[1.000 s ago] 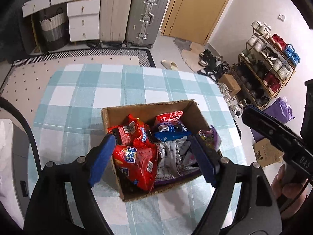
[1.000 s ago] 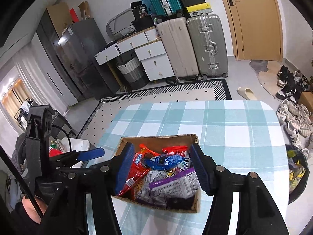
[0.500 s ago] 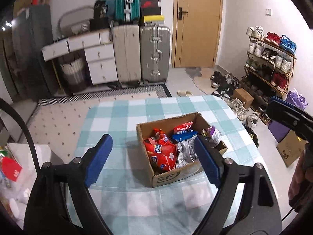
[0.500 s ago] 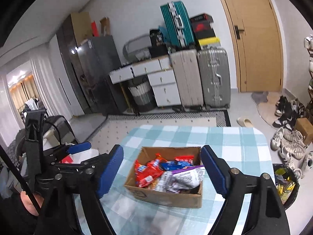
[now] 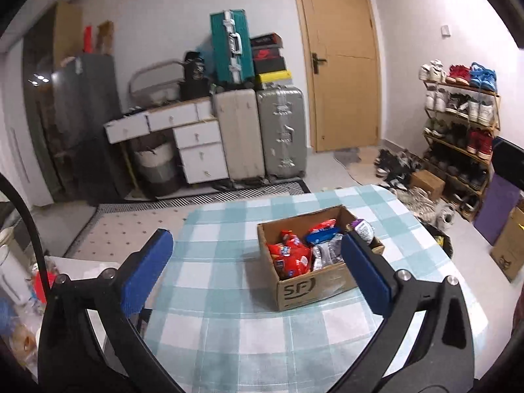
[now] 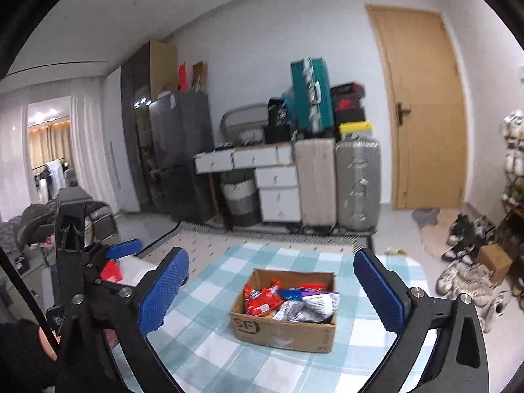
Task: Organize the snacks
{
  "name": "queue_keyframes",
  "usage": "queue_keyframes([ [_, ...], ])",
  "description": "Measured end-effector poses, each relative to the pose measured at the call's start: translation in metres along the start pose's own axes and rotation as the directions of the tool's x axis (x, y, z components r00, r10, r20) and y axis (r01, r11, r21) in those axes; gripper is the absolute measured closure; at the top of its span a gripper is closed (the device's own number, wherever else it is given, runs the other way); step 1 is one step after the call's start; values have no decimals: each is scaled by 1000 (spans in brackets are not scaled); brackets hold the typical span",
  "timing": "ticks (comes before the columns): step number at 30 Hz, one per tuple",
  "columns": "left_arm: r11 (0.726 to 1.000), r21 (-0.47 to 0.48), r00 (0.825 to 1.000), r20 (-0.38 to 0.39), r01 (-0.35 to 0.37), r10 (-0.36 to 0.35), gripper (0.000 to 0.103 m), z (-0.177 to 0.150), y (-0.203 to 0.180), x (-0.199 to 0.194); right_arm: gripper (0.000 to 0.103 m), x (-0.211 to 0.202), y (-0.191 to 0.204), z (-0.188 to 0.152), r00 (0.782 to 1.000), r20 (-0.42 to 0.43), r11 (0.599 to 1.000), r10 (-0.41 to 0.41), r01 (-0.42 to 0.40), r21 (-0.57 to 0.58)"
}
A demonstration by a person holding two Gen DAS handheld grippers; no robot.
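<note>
left gripper (image 5: 255, 262): jaws opening, nothing between | right gripper (image 6: 270, 290): jaws opening, nothing between | both tilted down toward snack box (image 6: 285, 330)

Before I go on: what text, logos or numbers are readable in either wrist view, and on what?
"SF" stands on the near side of the cardboard box in the left wrist view; the same logo shows in the right wrist view, but blurred.
Print on the snack packets in the box: too small to read.
Markings on the shoe boxes stacked on the suitcases: too blurred to read.
Nothing else is legible.
</note>
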State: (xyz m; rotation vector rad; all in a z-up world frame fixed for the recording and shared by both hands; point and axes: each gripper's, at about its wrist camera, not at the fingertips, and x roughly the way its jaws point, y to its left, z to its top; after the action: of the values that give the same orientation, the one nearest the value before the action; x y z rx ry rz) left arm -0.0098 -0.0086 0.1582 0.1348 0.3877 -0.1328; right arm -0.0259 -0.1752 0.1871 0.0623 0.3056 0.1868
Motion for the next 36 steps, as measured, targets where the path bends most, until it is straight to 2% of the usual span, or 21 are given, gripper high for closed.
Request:
queue_keyframes([
  [4, 999, 39, 997, 71, -9, 6, 1, -19, -9, -14, 0, -18, 7, -30, 996, 65, 998, -52, 54, -30],
  [7, 997, 64, 996, 83, -31, 25, 1, -38, -16, -18, 0, -16, 8, -53, 995, 59, 996, -77, 79, -36],
  [10, 999, 26, 994, 106, -32, 29, 0, -54, -17, -16, 0, -14, 5, -76, 996, 48, 997, -75, 76, -17],
  [13, 1000, -19, 996, 87, -23, 24, 1, -67, -12, -2, 0, -12, 1, -100, 996, 56, 998, -64, 63, 7],
  [17, 998, -27, 983, 170, -59, 63, 1, -89, -13, 1, 0, -3, -1, -123, 995, 63, 997, -75, 75, -11],
  [19, 998, -10, 977, 204, -55, 56, 1, -99, -16, 6, 0, 1, -2, -134, 995, 72, 997, -74, 76, -22],
  [22, 998, 1, 976, 210, -56, 55, 1, -107, -17, 18, 0, 5, -3, -149, 996, 67, 998, -52, 54, -28],
  [27, 998, -54, 982, 188, -24, 34, 1, -124, -17, 32, 0, 13, -7, -163, 997, 64, 998, -44, 46, -31],
  [31, 996, -55, 988, 132, -70, 76, 0, -137, -17, 47, 0, 18, -6, -174, 999, 30, 999, -39, 39, -11],
  [34, 993, -81, 990, 107, -84, 92, 1, -145, -11, 56, 0, 23, -5, -176, 996, 29, 996, -88, 89, -27],
  [36, 991, -98, 990, 98, -94, 103, 1, -146, -6, 60, 0, 25, -10, -174, 996, 27, 996, -86, 86, -4],
])
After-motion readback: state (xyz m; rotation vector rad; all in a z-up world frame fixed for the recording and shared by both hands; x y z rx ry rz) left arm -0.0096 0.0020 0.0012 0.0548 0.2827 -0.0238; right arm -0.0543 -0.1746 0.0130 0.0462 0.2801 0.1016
